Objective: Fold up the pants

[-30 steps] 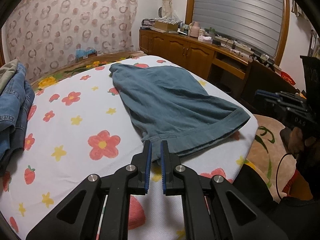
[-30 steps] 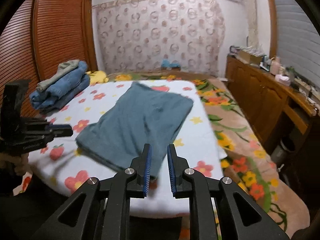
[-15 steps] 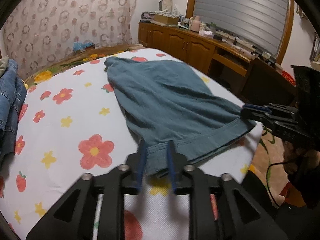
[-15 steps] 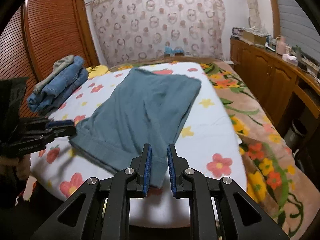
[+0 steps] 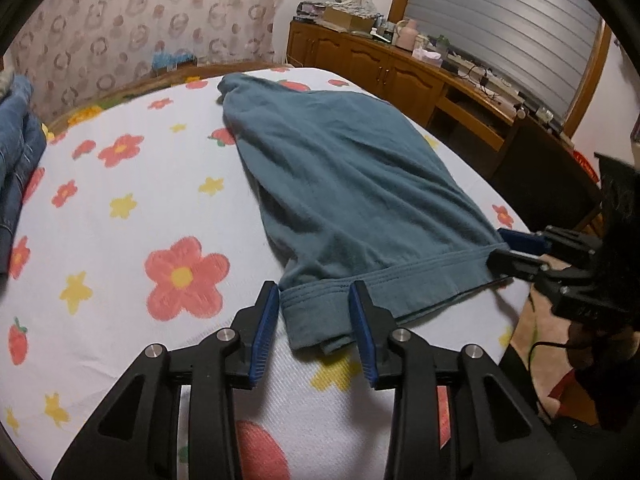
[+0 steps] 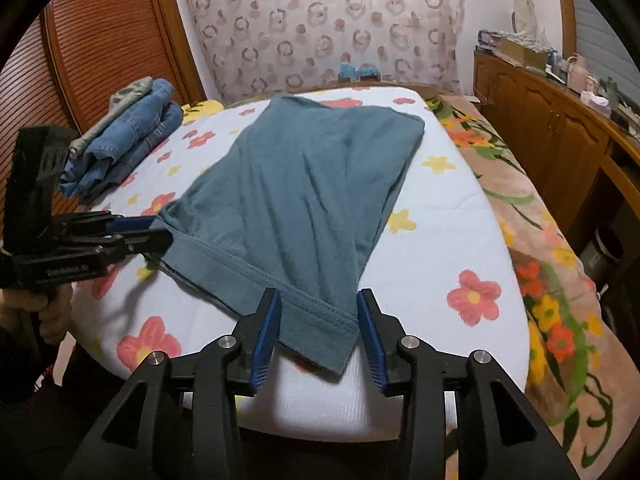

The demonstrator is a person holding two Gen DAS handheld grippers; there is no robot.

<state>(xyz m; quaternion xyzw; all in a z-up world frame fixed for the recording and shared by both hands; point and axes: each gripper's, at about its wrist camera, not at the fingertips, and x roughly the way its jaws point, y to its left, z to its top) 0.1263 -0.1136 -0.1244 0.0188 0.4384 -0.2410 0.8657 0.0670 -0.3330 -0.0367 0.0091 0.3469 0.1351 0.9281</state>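
Teal pants [image 5: 348, 184] lie flat on a flowered white bed sheet [image 5: 120, 216], waistband toward me; they also show in the right wrist view [image 6: 296, 196]. My left gripper [image 5: 314, 332] is open, its jaws on either side of the waistband's left corner [image 5: 312, 320]. My right gripper [image 6: 318, 338] is open, its jaws on either side of the waistband's right corner [image 6: 320, 336]. Each gripper also shows from the side in the other view, the right gripper [image 5: 516, 252] and the left gripper [image 6: 140, 232], at the waistband ends.
A stack of folded jeans [image 6: 124, 144] lies at the bed's left side. A wooden sideboard [image 5: 400, 76] with clutter runs along the right wall. A flowered blanket [image 6: 540, 240] covers the bed's right edge. A wooden wardrobe [image 6: 100, 40] stands at the left.
Both grippers moved forward to the waistband and opened from shut; their jaws now stand on either side of the two waistband corners.
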